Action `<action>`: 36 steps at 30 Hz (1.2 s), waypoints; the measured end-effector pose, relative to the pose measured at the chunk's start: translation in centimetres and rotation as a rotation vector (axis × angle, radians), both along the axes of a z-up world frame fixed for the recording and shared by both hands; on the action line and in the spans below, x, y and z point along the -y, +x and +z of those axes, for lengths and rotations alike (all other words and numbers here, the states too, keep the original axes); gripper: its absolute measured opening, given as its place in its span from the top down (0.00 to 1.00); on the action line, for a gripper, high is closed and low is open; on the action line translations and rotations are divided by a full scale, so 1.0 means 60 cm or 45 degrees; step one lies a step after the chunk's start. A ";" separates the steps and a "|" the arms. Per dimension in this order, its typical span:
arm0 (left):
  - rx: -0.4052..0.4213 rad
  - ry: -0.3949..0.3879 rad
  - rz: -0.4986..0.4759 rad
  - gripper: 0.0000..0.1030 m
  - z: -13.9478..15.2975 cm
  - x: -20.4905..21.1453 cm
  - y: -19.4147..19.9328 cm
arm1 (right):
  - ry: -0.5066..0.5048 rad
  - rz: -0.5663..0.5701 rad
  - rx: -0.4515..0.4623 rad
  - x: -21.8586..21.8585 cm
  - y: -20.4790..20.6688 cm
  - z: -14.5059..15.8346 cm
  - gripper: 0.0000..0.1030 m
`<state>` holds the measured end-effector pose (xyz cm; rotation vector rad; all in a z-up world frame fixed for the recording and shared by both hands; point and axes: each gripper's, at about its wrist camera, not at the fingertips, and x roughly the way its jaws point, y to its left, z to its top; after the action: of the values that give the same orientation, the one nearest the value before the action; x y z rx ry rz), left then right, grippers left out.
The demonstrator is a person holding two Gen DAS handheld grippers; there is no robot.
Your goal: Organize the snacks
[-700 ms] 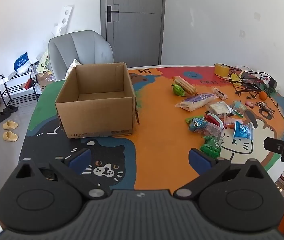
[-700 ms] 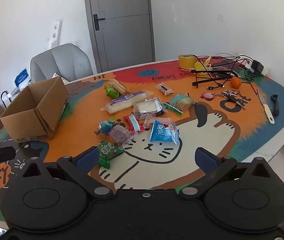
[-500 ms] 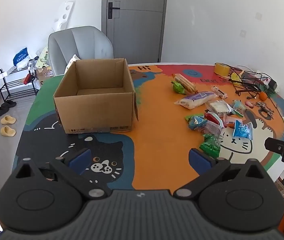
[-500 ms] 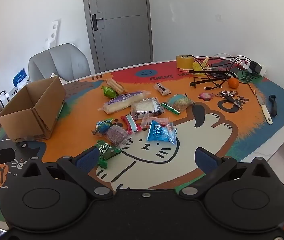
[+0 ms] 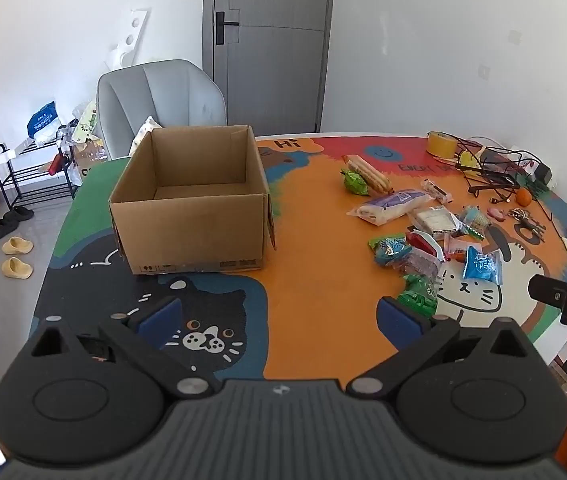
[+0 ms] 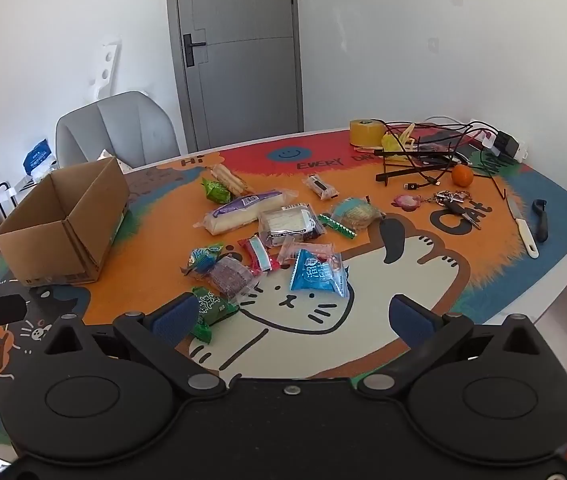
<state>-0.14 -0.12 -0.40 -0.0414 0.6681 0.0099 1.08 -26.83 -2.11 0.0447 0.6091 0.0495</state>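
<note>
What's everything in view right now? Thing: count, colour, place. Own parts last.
cardboard box: 1, brown, open and empty, table's left part
snack packets: about a dozen, mixed colours, loose cluster right of the box
blue packet: 1, blue, near edge of the cluster
green packet: 1, green, nearest the right tool
tape roll: 1, yellow, far right of table
cables and black stand: tangle, black, beside the tape
orange: 1, orange, by the cables
keys: 1 bunch, dark, near the orange
knife: 1, white handle, right edge
table mat: 1, cartoon cats, covers table
chair: 1, grey, behind box
left tool: 1, black with blue pads, open, empty
right tool: 1, same, open, empty
</note>
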 end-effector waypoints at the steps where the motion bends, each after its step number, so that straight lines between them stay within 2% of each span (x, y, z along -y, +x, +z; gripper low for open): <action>1: 0.001 0.000 0.001 0.00 0.000 0.000 -0.001 | 0.002 0.001 0.003 0.001 0.000 0.000 0.00; 36: 0.035 -0.039 0.012 0.00 0.009 -0.005 -0.004 | 0.019 0.018 0.033 0.003 -0.004 0.002 0.00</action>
<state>-0.39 0.21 0.12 -0.0737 0.6408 0.0084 0.84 -27.04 -2.00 0.0537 0.5832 0.0685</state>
